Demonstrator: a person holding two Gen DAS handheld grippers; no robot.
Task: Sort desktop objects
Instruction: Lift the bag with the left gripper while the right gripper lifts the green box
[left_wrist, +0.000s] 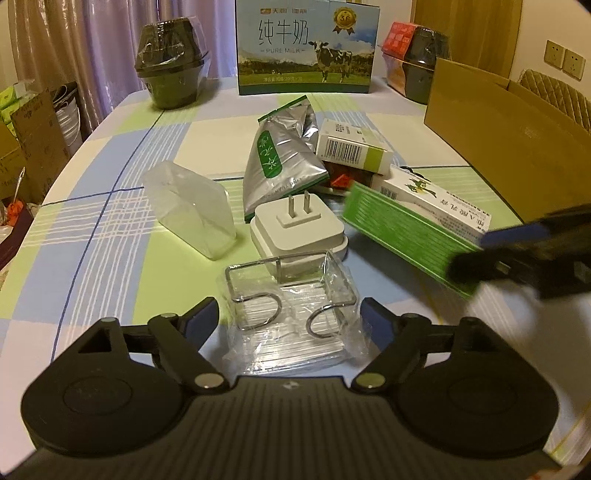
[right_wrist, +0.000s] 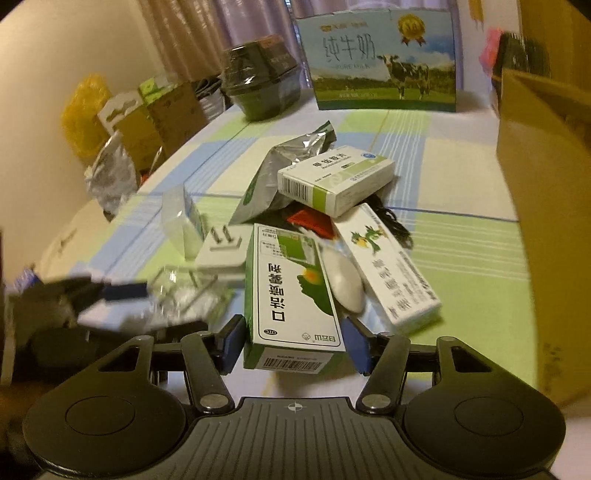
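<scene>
The left gripper (left_wrist: 288, 317) sits low over the checked bench (left_wrist: 110, 221), its jaws spread wide on either side of a bagged wire holder (left_wrist: 291, 314) without touching it. The right gripper (right_wrist: 293, 341) reaches in level, jaws set against both long sides of the green-and-white spray box (right_wrist: 291, 291), holding it by its near end.

Three medicine boxes show in the right wrist view: the held one, a dragon-print box (right_wrist: 391, 266) at 2 o'clock from it, and a barcode box (right_wrist: 334, 179) resting on the pile at 12. There is one white plug adapter (left_wrist: 299, 229), one silver pouch (left_wrist: 280, 155) and one clear plastic case (left_wrist: 190, 208).

A milk carton (left_wrist: 308, 46) stands at the far edge. An open cardboard box (left_wrist: 506, 136) stands at 2 o'clock. Bare cloth lies open at 9 o'clock.
</scene>
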